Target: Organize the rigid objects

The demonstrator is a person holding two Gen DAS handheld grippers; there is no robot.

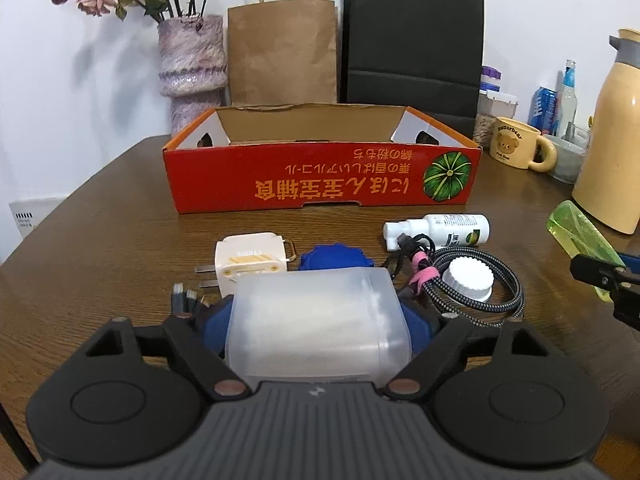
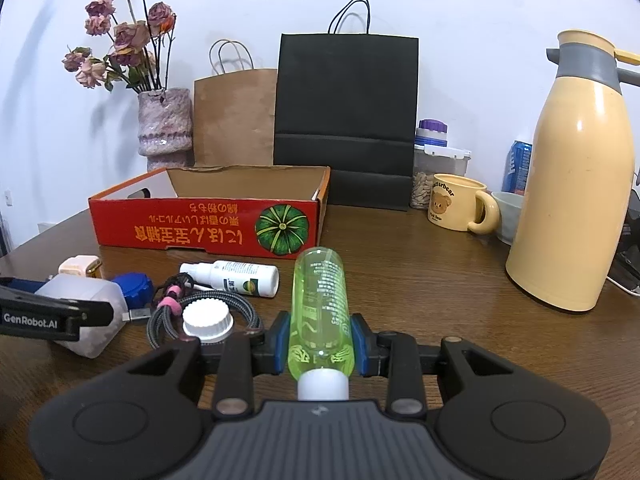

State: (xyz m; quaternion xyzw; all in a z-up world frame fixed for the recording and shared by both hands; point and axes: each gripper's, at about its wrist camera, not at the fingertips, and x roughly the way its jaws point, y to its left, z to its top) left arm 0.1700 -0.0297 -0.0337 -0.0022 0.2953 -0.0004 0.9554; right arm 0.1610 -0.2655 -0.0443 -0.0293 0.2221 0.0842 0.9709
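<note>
On the table [image 2: 420, 264], one red box [image 2: 208, 222], two claws: left [image 1: 318, 316] pinching one frosted container [image 1: 316, 320], right [image 2: 320, 344] one green bottle [image 2: 320, 304].

Box [image 1: 320, 178] sits mid-table [image 1: 100, 216], open side up. Behind it, left to right: vase [image 1: 191, 68], brown bag [image 1: 282, 52], black bag [image 1: 414, 44]. Right of box: mug [image 1: 518, 143], then jug [image 1: 612, 140] at far right. In front of box, left to right: plug [image 1: 250, 260], round lid [image 1: 334, 258], coiled cable [image 1: 472, 292] with cap [image 1: 470, 278] on it. Spray bottle [image 1: 436, 230] lies on its side between cable and box. Tub [image 1: 316, 324] lies nearest, in front of plug and lid, between left gripper [image 1: 316, 320] fingers. Tube [image 2: 320, 308] right of cable, in right gripper [image 2: 320, 344].
</note>
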